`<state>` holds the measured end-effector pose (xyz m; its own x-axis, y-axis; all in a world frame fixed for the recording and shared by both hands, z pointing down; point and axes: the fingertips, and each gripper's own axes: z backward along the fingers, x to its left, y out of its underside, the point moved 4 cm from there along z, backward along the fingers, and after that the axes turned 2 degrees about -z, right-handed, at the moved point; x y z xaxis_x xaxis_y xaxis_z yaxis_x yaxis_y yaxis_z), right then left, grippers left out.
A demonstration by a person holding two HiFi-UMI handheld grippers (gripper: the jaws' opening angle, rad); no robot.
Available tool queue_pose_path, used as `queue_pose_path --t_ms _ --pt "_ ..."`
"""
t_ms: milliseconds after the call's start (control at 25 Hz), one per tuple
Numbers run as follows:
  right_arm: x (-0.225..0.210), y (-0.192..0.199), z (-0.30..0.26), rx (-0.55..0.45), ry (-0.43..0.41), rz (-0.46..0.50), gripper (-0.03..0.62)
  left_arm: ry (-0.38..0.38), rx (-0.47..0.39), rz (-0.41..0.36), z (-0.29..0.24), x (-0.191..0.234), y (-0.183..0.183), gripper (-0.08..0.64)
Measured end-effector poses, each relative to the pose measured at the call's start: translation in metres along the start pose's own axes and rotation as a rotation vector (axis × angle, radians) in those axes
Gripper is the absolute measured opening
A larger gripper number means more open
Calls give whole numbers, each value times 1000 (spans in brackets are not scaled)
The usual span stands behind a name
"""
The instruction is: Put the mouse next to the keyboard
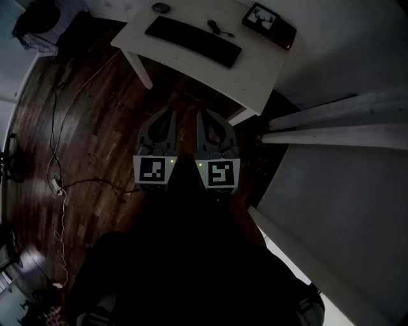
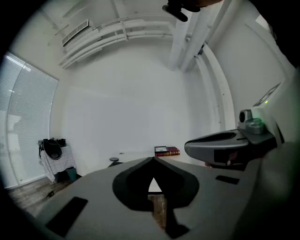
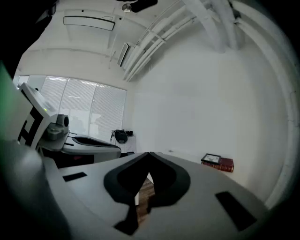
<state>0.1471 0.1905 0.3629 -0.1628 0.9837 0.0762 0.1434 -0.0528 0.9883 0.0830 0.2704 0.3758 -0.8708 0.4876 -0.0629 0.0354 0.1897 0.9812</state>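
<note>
Left tool [image 1: 168, 113] & right tool [image 1: 203, 114] both shut, nothing held, parked side by side mid-frame over floor [image 1: 95, 127], short of worktop [image 1: 258, 79]; prob. ready pose before reaching. At top centre, mouse [image 1: 160, 7] near worktop's far edge, apart from keyboard [image 1: 193, 41].

**A:** so what does the right gripper's own camera actually get from there?

**B:** mostly itself lol. The right gripper [image 3: 149, 154] has its jaws closed tip to tip, nothing between them, just a sliver of brown wood floor [image 3: 140, 193] showing through the cutout. The left gripper [image 3: 129, 148] sits just beside it on the left, pointing the same way.

**A:** and the room?

**B:** White wall, window blinds [image 3: 79, 104] far left, pipes [image 3: 154, 33] running along the ceiling. A red book [image 3: 221, 163] with a framed picture [image 3: 211, 158] on top lies on the pale bench [image 3: 187, 155] off to the right. There's something dark, maybe a bag [image 3: 121, 136], by the window.
</note>
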Motion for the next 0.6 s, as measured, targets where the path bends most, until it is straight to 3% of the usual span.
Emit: queue_pose_path --t_ms 280,600 --pt "33 -2 -35 7 -62 9 21 -47 7 12 4 43 8 3" --pt "87 -4 -86 3 -227 27 21 -199 46 61 27 107 28 3"
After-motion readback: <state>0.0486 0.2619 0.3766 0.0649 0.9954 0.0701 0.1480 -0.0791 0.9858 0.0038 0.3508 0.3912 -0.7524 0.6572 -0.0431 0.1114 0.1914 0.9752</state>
